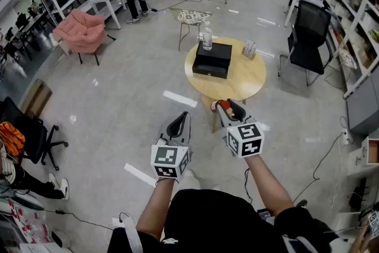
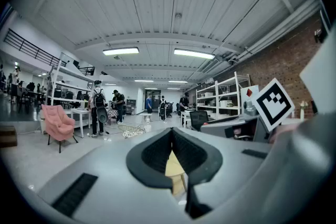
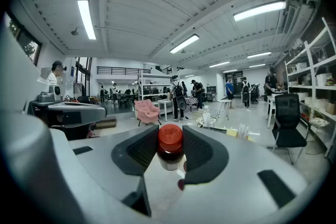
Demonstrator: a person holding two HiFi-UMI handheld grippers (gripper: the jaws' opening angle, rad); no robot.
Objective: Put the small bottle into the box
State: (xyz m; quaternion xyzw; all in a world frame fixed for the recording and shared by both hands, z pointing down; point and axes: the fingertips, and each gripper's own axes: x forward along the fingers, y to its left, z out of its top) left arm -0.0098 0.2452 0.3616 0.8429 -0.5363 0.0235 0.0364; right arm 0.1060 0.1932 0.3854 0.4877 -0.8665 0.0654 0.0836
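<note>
My right gripper (image 1: 227,107) is shut on the small bottle (image 1: 223,106), which has a red cap and a dark body. In the right gripper view the bottle (image 3: 170,145) stands upright between the jaws of the right gripper (image 3: 170,153). The black box (image 1: 213,59) lies closed on a round wooden table (image 1: 249,83) ahead, well beyond both grippers. My left gripper (image 1: 180,123) is held beside the right one, shut, with nothing in it. In its own view the left gripper (image 2: 172,134) shows its tips meeting.
A clear water bottle (image 1: 207,37) stands behind the box, and a small card stand (image 1: 249,49) is on the table's right. A wire chair (image 1: 190,16) is behind the table, a black office chair (image 1: 309,38) to its right, a pink armchair (image 1: 80,31) far left. Shelving (image 1: 355,26) lines the right.
</note>
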